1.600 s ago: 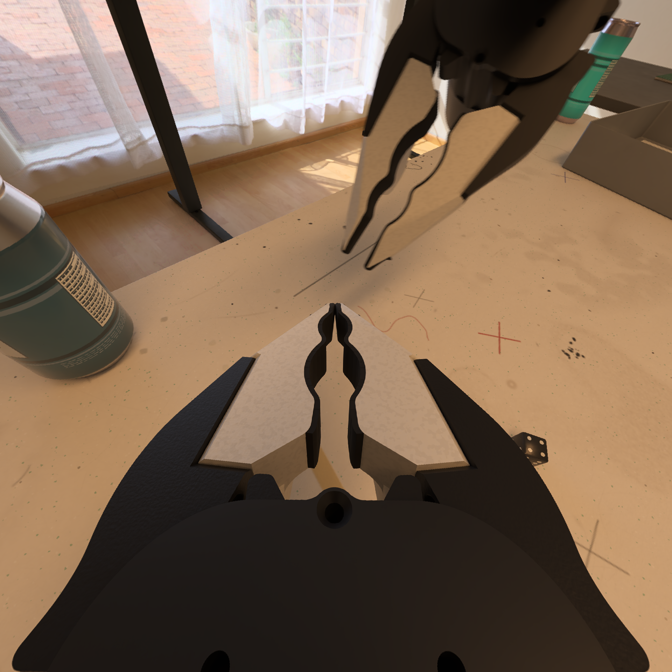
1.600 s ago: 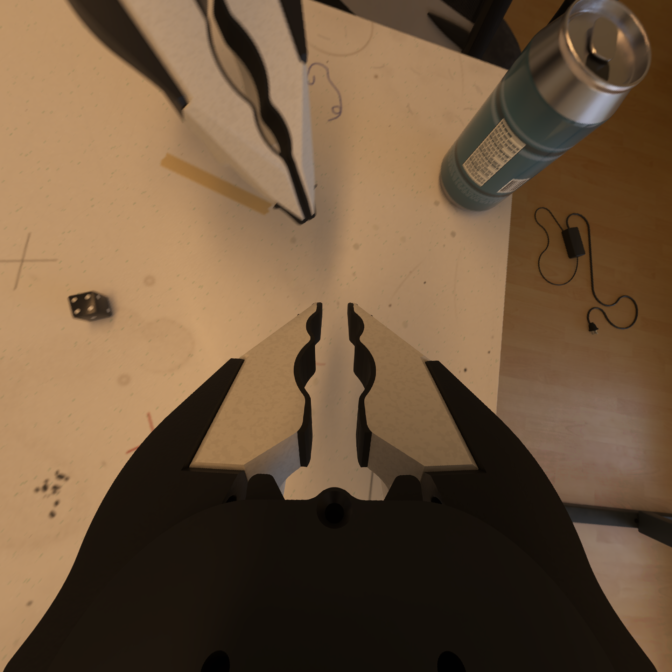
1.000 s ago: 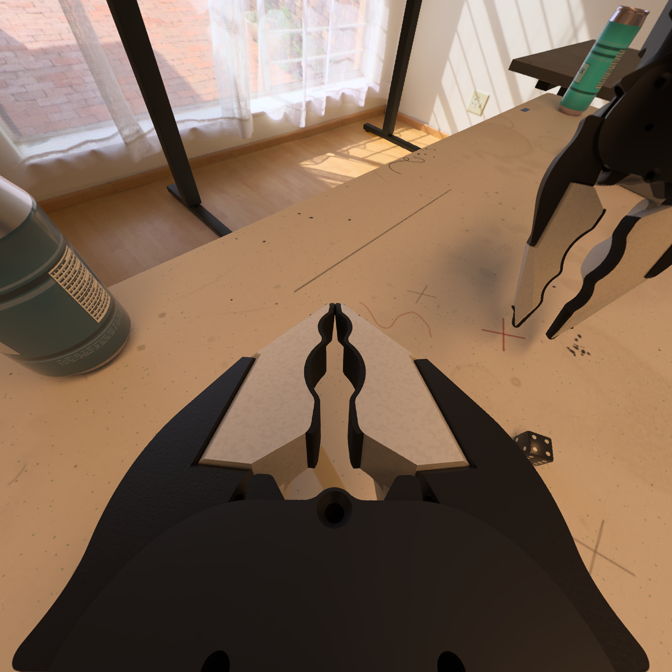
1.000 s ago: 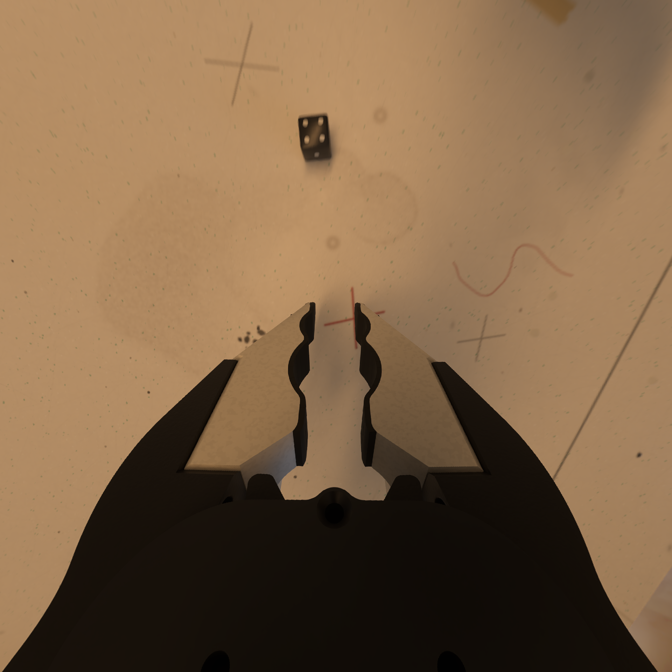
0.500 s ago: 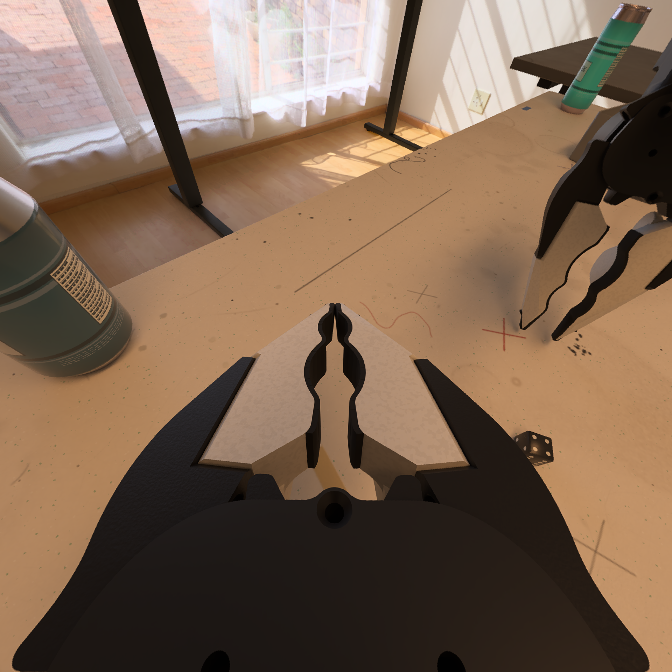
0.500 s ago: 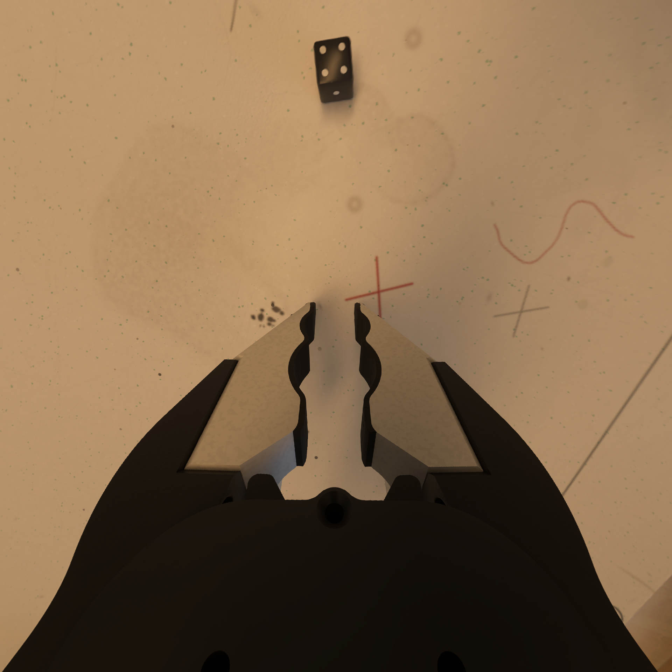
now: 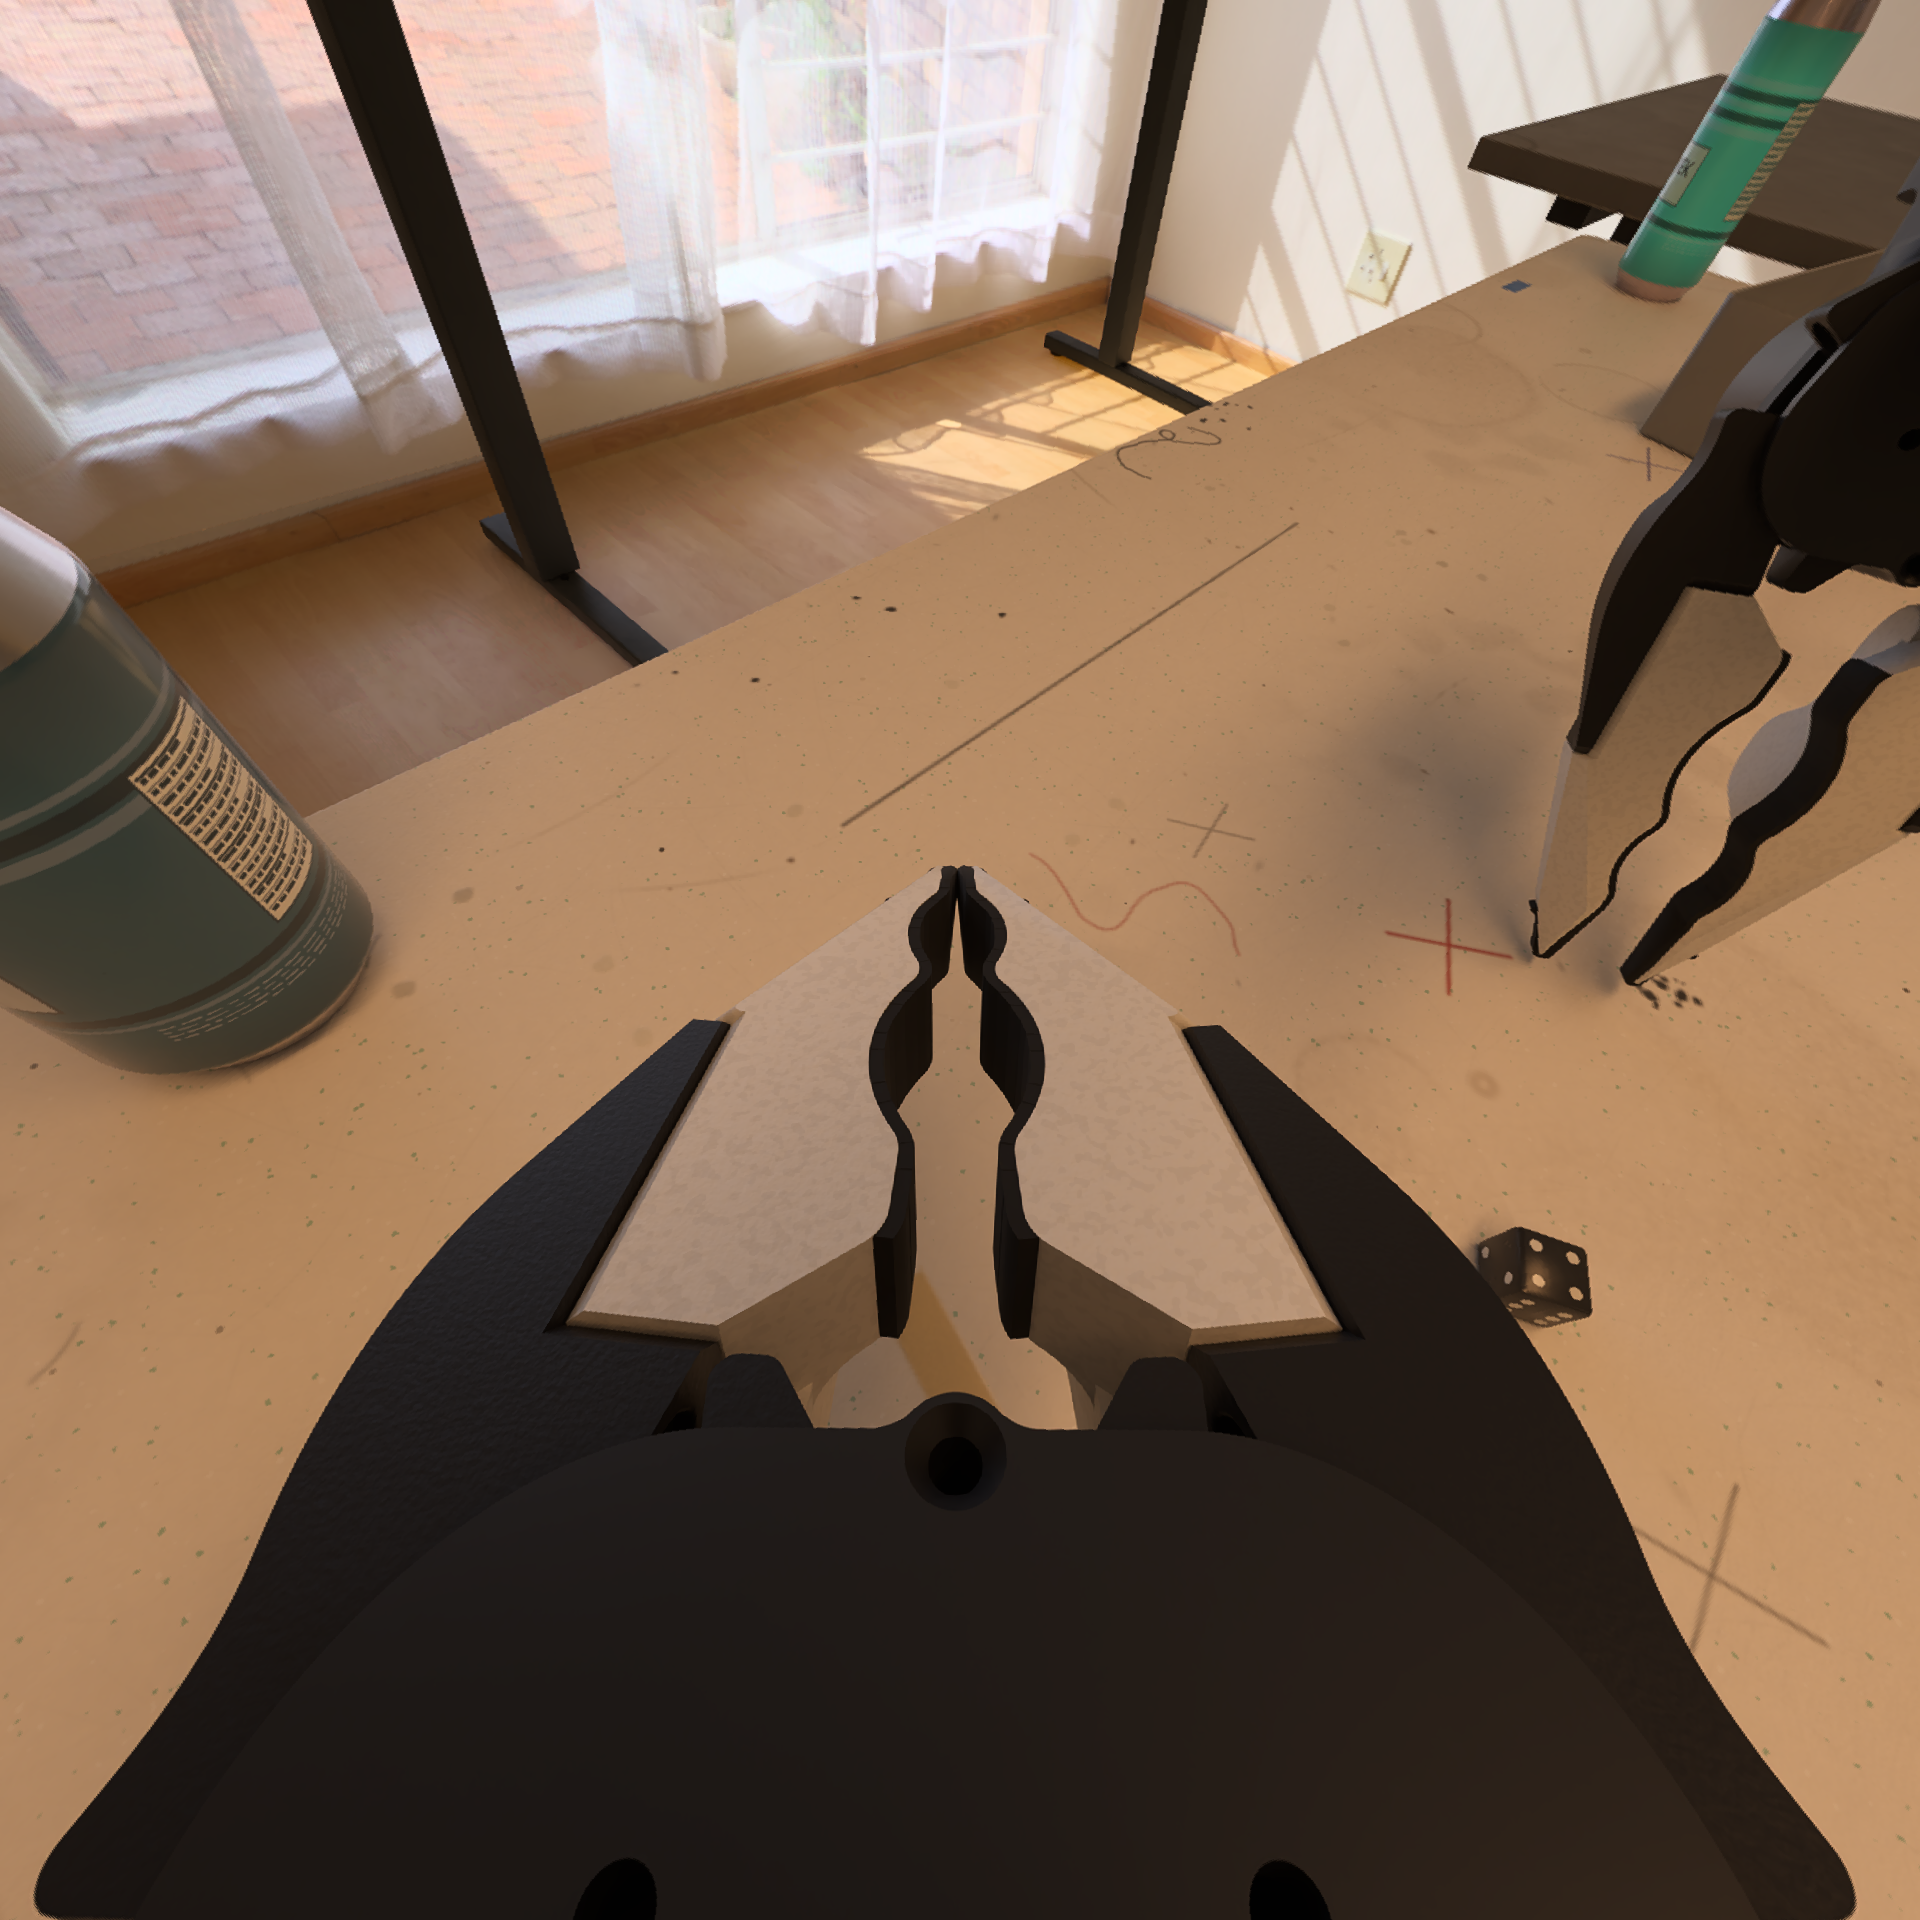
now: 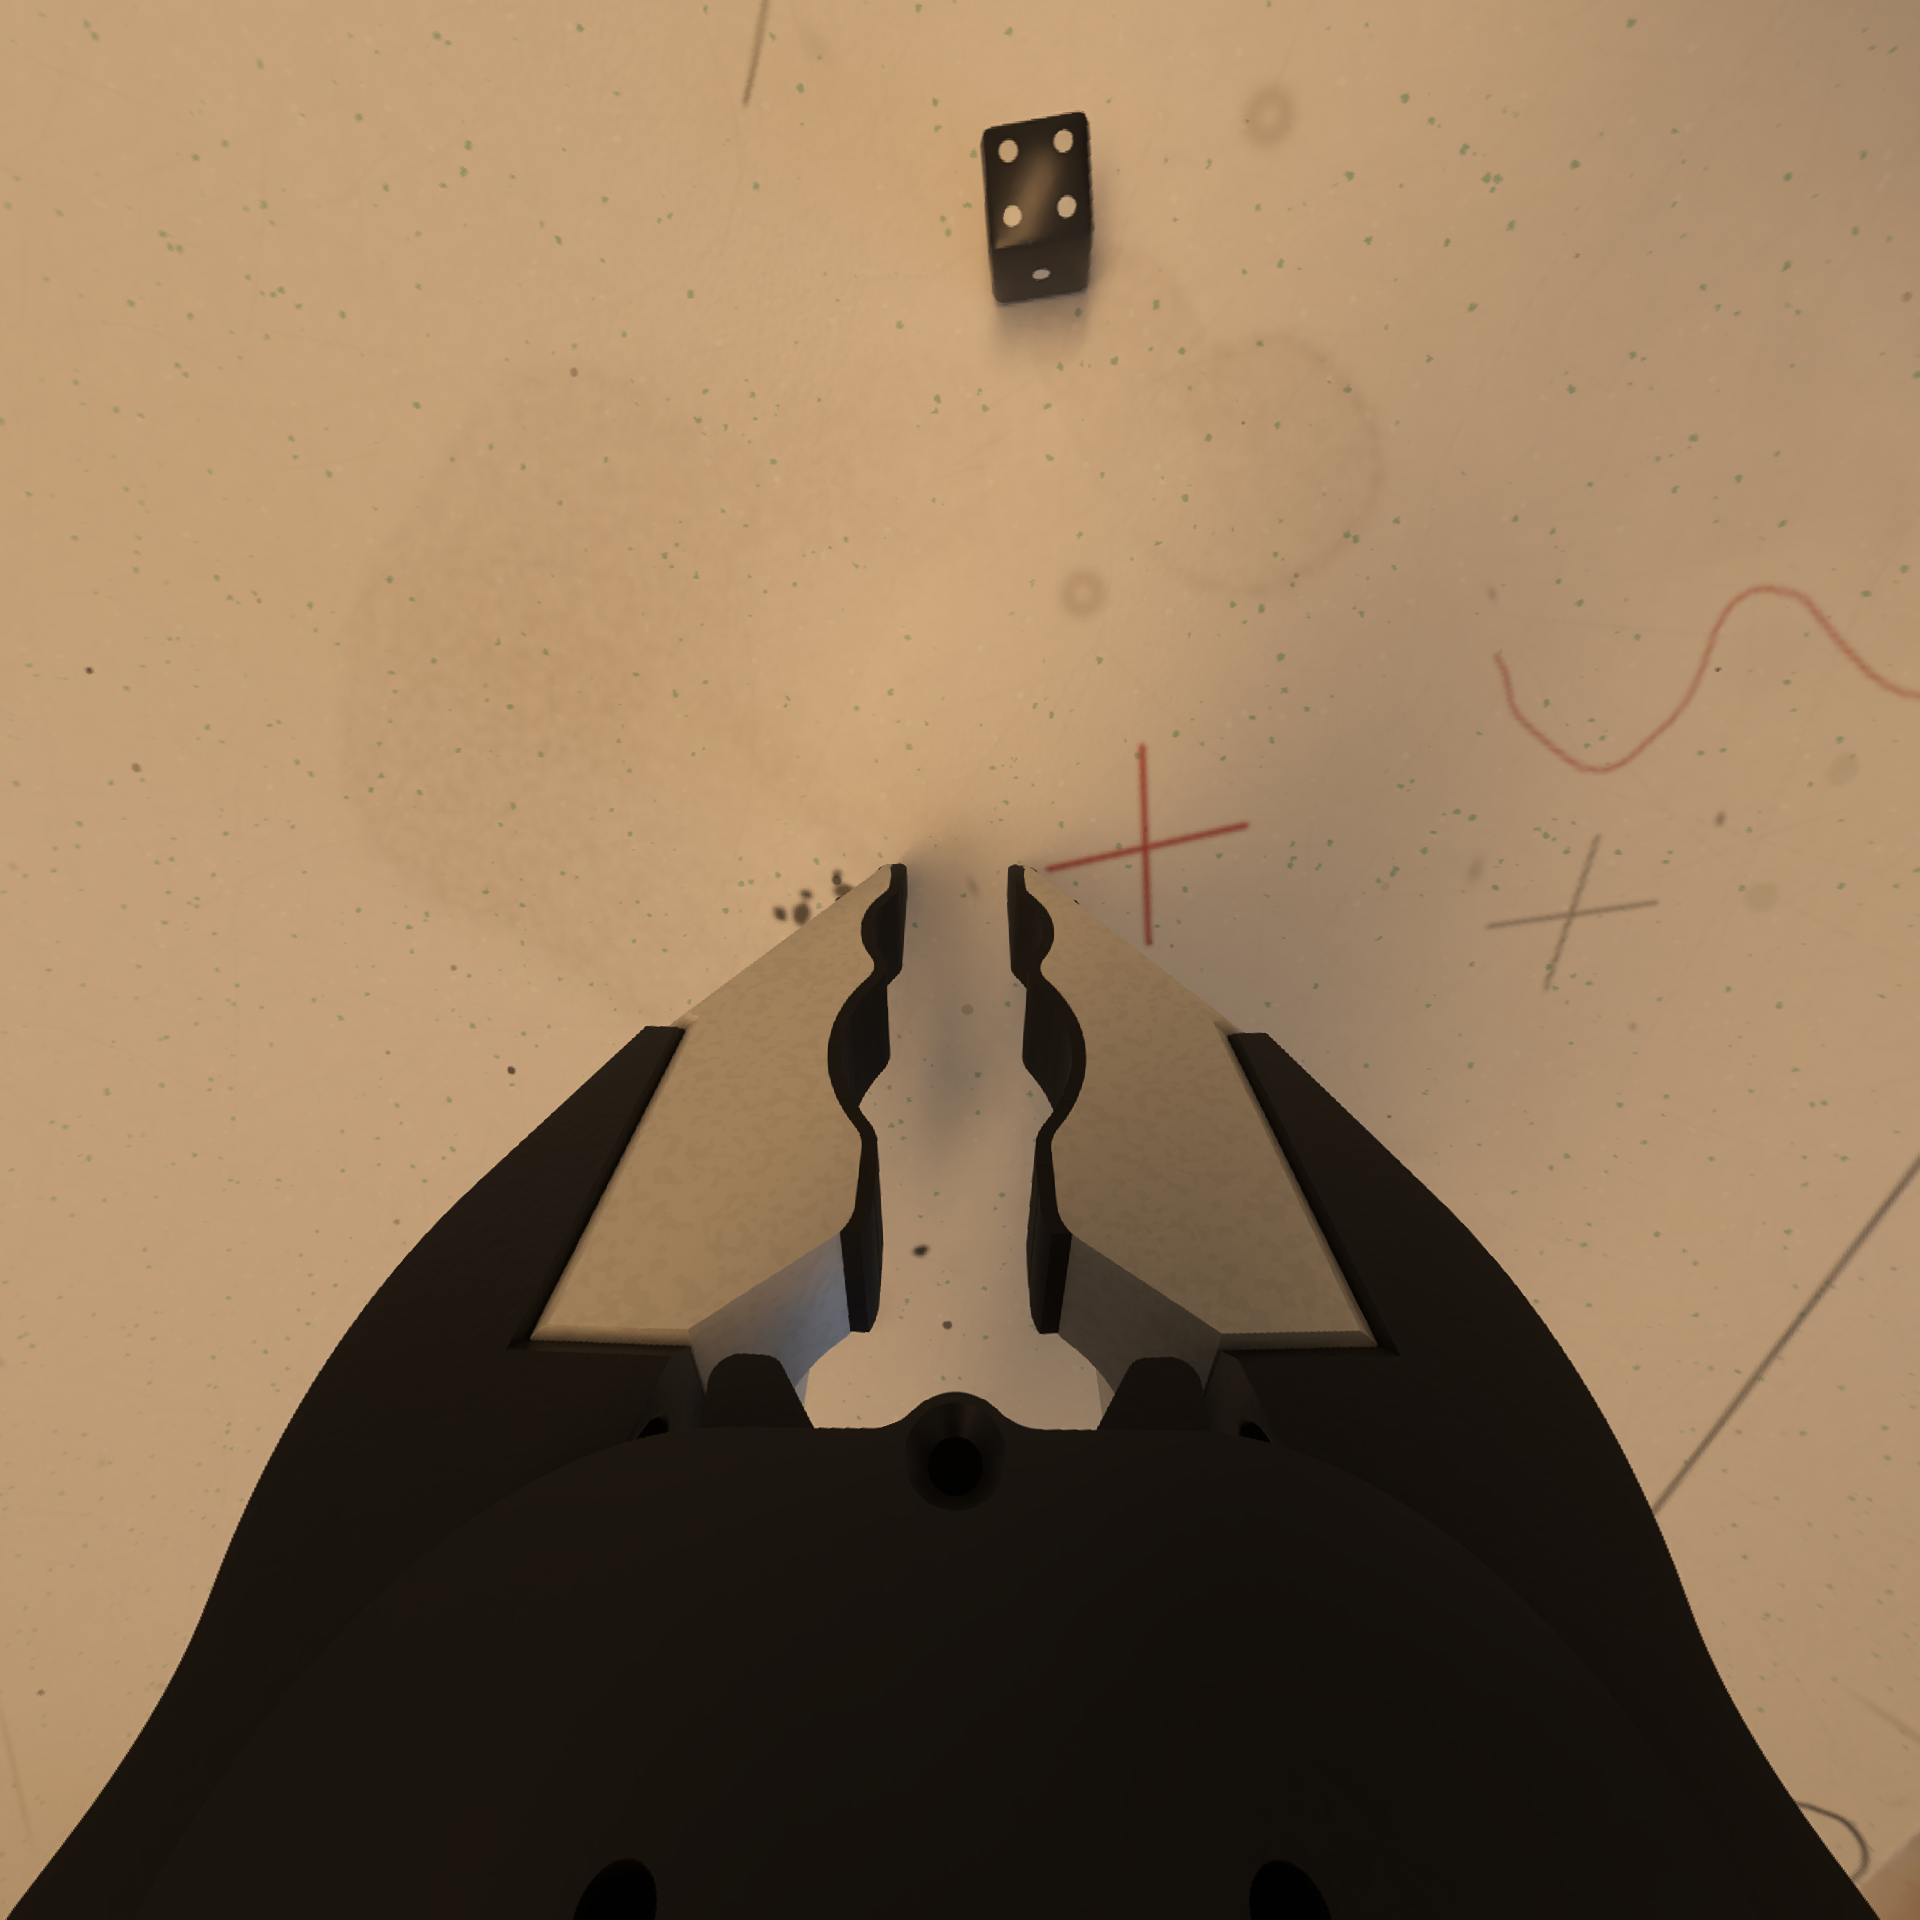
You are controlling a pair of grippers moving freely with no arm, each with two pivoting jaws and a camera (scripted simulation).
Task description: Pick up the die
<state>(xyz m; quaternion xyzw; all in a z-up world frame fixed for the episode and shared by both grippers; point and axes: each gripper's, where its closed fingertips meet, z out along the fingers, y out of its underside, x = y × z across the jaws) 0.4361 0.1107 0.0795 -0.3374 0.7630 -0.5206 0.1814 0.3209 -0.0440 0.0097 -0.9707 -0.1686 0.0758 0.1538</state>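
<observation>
A small black die (image 8: 1037, 203) with white pips lies on the tan table, straight ahead of my right gripper (image 8: 957, 881) and well beyond its tips. The right gripper is open and empty, with its tips down at the table surface beside a red cross mark (image 8: 1145, 840). In the left wrist view the die (image 7: 1538, 1288) lies to the right of my left gripper (image 7: 956, 878), which is shut and empty above the table. The right gripper (image 7: 1579, 961) shows there too, at the far right, tips on the table beyond the die.
A large teal bottle (image 7: 156, 862) stands at the left near the table edge. A green can (image 7: 1714, 156) and a grey box (image 7: 1766, 343) sit at the far right corner. Black table legs (image 7: 447, 312) and wooden floor lie beyond the table's far edge.
My right gripper swung from in front of the left gripper across to the right, turned to face the die, and came down near the table by the red cross. The left gripper stayed still.
</observation>
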